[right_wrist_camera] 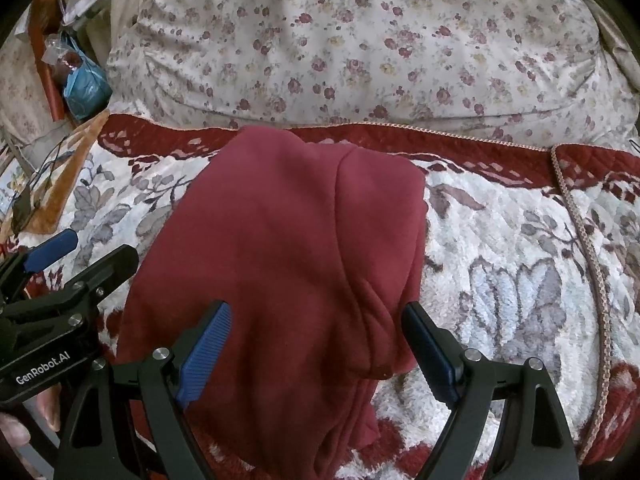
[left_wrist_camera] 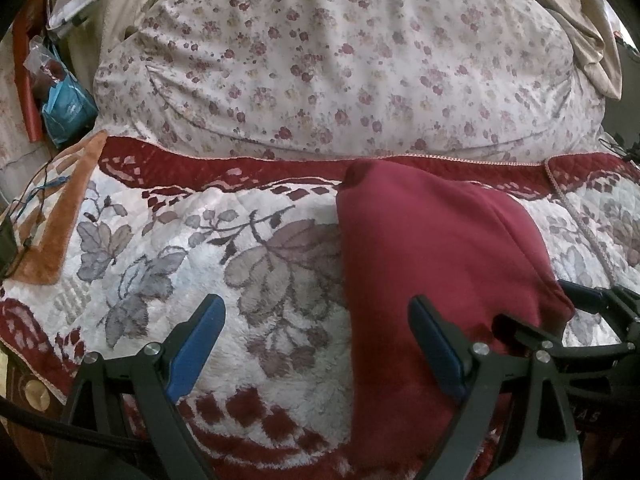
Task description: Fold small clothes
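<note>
Soft, even daylight fills both views, with faint shadows and no glare. Fisheye distortion bows the floral pillow (left_wrist_camera: 340,64) and blanket (left_wrist_camera: 208,248) toward black vignetted corners. Detail is slightly soft throughout, blurriest at the lower edge of each frame.

Left tool (left_wrist_camera: 316,344) and right tool (right_wrist_camera: 316,350) side by side, jaws wide apart.

A plush blanket (left_wrist_camera: 168,248) with grey leaves and a dark red border is covering the bed. Behind it a floral pillow (left_wrist_camera: 340,60) is lying across. Left of the pillow, a blue plastic bag (left_wrist_camera: 66,108) is sitting among clutter; beige cloth (left_wrist_camera: 576,20) is hanging at its right.
</note>
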`<state>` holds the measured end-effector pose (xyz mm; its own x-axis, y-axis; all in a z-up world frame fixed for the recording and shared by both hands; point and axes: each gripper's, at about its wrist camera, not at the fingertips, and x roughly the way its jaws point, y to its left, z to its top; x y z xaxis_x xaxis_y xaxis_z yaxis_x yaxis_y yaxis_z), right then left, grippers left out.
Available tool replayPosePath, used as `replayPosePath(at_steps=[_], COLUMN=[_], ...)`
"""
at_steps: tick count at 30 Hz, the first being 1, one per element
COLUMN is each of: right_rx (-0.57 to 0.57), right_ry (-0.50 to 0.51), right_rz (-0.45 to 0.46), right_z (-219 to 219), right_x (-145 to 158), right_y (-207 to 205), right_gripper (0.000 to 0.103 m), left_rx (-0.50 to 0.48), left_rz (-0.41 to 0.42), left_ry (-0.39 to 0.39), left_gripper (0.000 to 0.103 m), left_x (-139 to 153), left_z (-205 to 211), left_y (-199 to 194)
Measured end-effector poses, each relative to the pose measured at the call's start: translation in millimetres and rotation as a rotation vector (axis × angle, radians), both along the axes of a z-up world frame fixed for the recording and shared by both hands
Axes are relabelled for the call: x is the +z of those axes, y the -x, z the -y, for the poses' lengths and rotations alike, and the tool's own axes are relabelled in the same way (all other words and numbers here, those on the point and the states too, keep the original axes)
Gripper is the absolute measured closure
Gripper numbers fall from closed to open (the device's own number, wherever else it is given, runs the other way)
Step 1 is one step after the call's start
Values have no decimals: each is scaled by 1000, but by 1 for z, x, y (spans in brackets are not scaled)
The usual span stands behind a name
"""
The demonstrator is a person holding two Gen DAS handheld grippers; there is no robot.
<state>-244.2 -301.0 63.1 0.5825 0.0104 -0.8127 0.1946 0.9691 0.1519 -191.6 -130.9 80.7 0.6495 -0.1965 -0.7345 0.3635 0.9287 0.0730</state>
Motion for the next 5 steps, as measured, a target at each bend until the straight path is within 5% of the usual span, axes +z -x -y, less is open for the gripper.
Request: replayPosePath(at_steps=[5], right_rx=[1], right_ry=[-2], right_rz=[-2], right_z=[1], right_x=[-2], right_y=[-2], right_gripper=[13], left_rx=[-2], left_rz=[-10], left_ry=[6], left_gripper=[11], left_x=[-5], left_z=[0], left_y=[-5])
